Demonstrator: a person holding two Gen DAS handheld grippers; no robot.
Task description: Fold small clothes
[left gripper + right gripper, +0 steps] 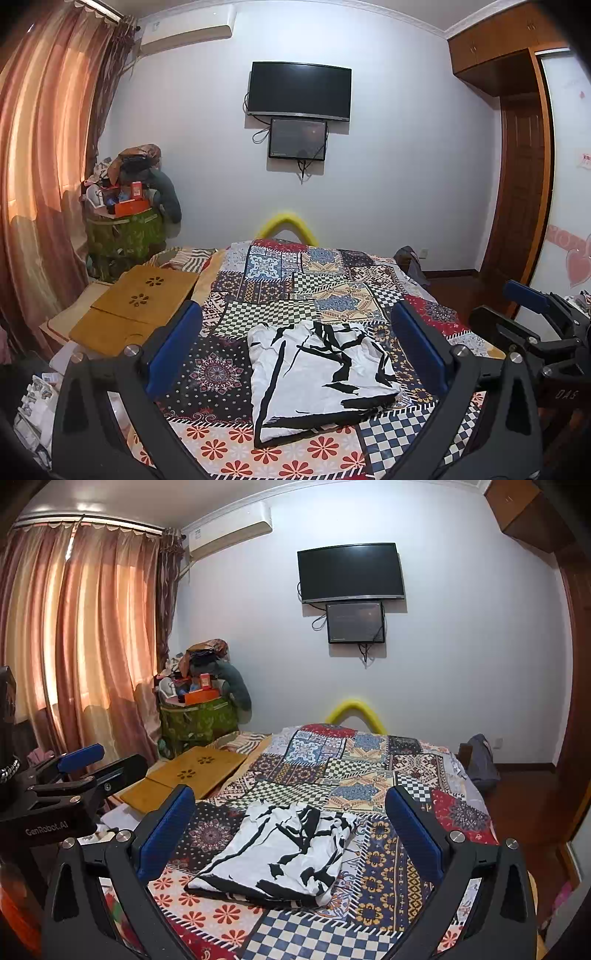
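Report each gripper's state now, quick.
Left gripper: open, holding nothing, above the white and black garment.
Right gripper: open, holding nothing.

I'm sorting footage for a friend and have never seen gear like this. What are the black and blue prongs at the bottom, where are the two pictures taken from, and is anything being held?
The prongs are two hand-held grippers, each with a fisheye camera that looks forward along its fingers. One picture comes from the left gripper, the other from the right gripper; each also catches its neighbour at the frame's edge. Both look down a bed covered by a patchwork quilt. On it lies a white garment with black markings, already folded over into a rough rectangle. A wooden lap tray rests to the left. Both grippers stand wide open, above the bed, holding nothing.
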